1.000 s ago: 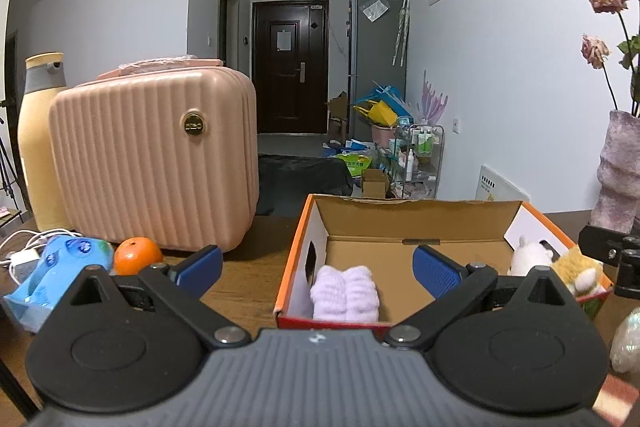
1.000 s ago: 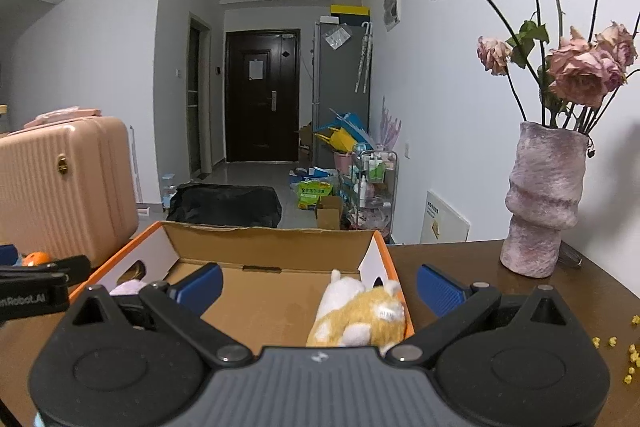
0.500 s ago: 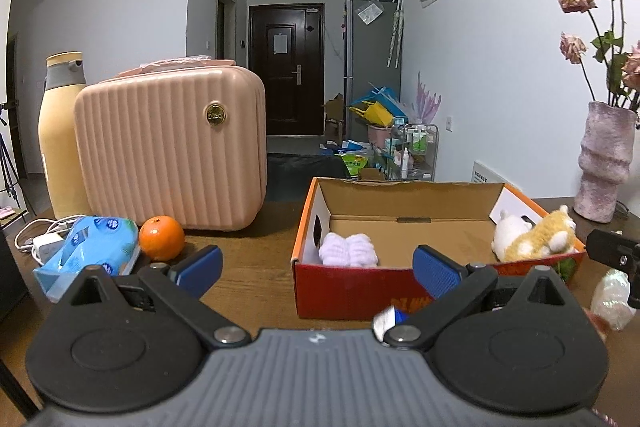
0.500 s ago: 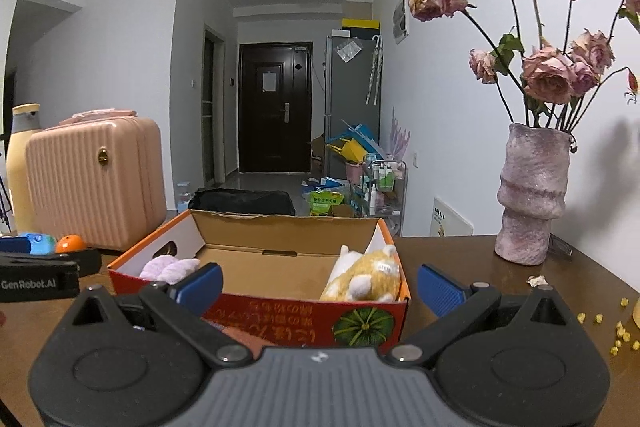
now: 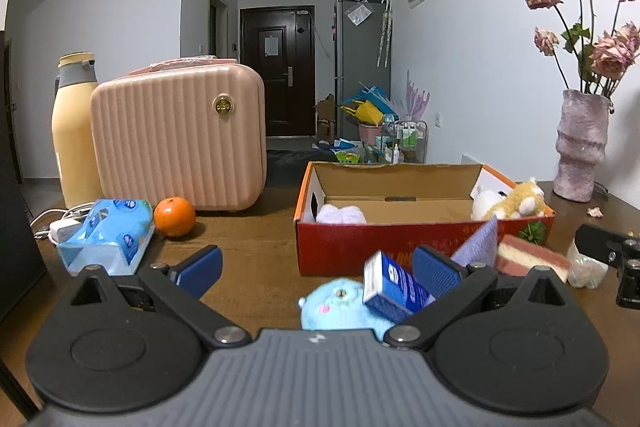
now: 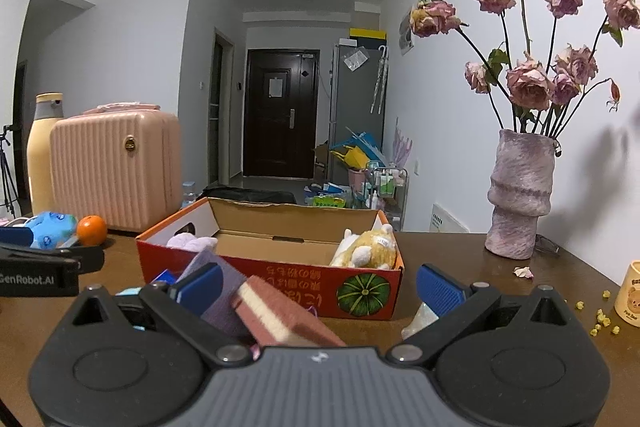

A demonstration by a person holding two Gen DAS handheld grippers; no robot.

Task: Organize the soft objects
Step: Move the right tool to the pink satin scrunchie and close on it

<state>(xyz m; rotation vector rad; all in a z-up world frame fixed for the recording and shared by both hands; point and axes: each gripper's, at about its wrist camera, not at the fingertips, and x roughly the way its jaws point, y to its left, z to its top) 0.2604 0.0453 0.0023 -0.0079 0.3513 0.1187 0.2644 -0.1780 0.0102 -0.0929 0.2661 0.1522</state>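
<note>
A red cardboard box [image 5: 340,247] [image 6: 288,273] stands open on the brown table. Inside lie a lavender towel [image 5: 340,215] [image 6: 192,241] at its left end and a yellow-and-white plush [image 5: 510,201] [image 6: 370,247] at its right end. In front of the box sit a light blue plush [image 5: 340,307], a small blue carton [image 5: 390,285], a purple cloth [image 5: 478,241] [image 6: 224,293] and a pink-and-cream sponge [image 5: 532,255] [image 6: 280,311]. My left gripper [image 5: 316,267] is open just above the blue plush. My right gripper [image 6: 320,287] is open over the sponge, holding nothing.
A pink suitcase [image 5: 176,135], a cream bottle [image 5: 74,131], a blue tissue pack [image 5: 108,235] and an orange [image 5: 174,217] stand left of the box. A vase of dried roses [image 6: 520,195] and a small yellow cup [image 6: 630,291] are at the right.
Both grippers have drawn back from the box toward the table's near side. The blue plush, carton, purple cloth and sponge in front of the box have come into view.
</note>
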